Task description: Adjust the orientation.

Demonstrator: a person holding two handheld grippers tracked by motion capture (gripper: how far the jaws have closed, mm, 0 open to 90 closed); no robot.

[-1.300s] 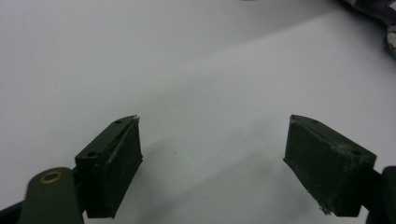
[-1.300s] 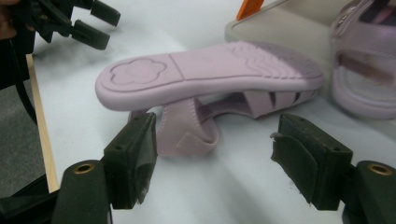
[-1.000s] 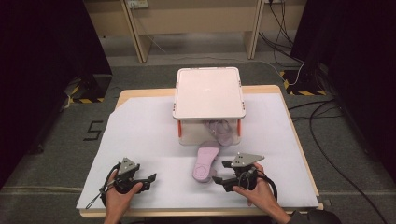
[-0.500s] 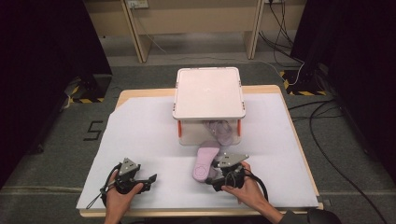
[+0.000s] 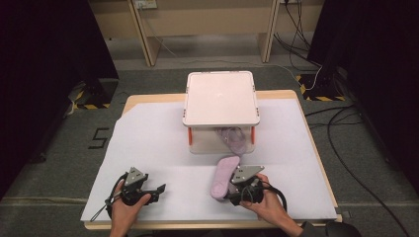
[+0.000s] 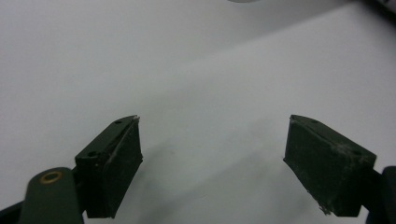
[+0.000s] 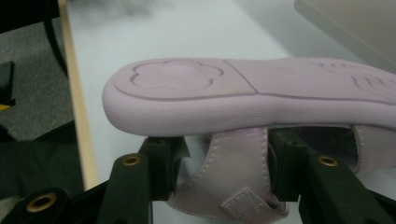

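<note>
A pink sandal point(image 5: 223, 173) lies sole-up on the white sheet point(image 5: 158, 148), in front of a see-through box with a white lid point(image 5: 221, 98). My right gripper point(image 5: 229, 190) is at the sandal's near end. In the right gripper view the sole point(image 7: 243, 93) runs across above the jaws, and the right gripper point(image 7: 224, 158) has closed in on the sandal's strap point(image 7: 238, 154), one jaw on each side. A second pink sandal point(image 5: 232, 137) shows through the box's front wall. My left gripper point(image 5: 160, 188) rests open on the sheet at the near left, with nothing between its jaws point(image 6: 212, 154).
The box has orange clasps point(image 5: 189, 136) and stands at the table's far middle. The wooden table edge point(image 5: 212, 224) runs close in front of both hands. Cables point(image 5: 346, 163) trail on the floor to the right.
My right gripper has moved left to the sandal's near end and its jaws now sit around the strap. The left gripper has stayed put.
</note>
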